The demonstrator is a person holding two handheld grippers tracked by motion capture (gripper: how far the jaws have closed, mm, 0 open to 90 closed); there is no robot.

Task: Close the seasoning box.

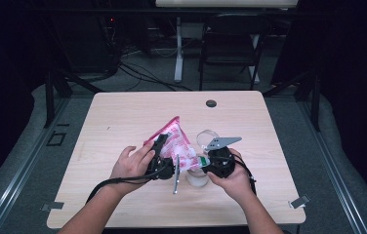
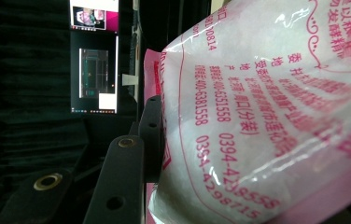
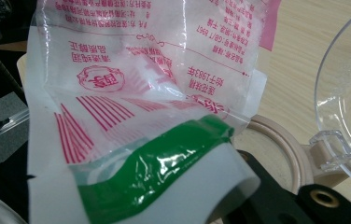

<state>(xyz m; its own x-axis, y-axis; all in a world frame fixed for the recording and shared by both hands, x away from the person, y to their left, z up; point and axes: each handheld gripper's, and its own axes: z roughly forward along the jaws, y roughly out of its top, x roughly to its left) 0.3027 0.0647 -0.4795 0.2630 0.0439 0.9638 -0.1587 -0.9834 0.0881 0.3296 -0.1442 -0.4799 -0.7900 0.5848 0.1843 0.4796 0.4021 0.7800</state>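
— Pink-printed plastic is what everything centres on: a bag [image 1: 174, 144] of white powder or grain is held up over the middle of the table [image 1: 123, 117], tilted, with its pink sealed corner raised toward the far side.

— How is it gripped?

— The filled body is pinched by the left gripper [image 1: 161, 155]; in the left gripper view a black jaw is seen pressed into the bulging side of the bag [image 2: 267, 116]. The lower end, where a green band is printed, is clamped flat by the right gripper [image 1: 210, 161]; in the right gripper view that band [image 3: 164, 158] is folded over the jaw, with the crumpled clear film rising above it.

— And what is placed beneath?

— A clear container [image 1: 197, 176] is stood on the table just under the bag's lower end, between the two hands. Its beige rim [image 3: 281, 144] and a clear hinged lid [image 3: 346, 98], swung open, are seen close behind the bag in the right gripper view.

— Anything farther off?

— A dark chair [image 1: 233, 41] is set beyond the table's far edge, and a small dark round cap [image 1: 211, 103] is set in the tabletop near that edge
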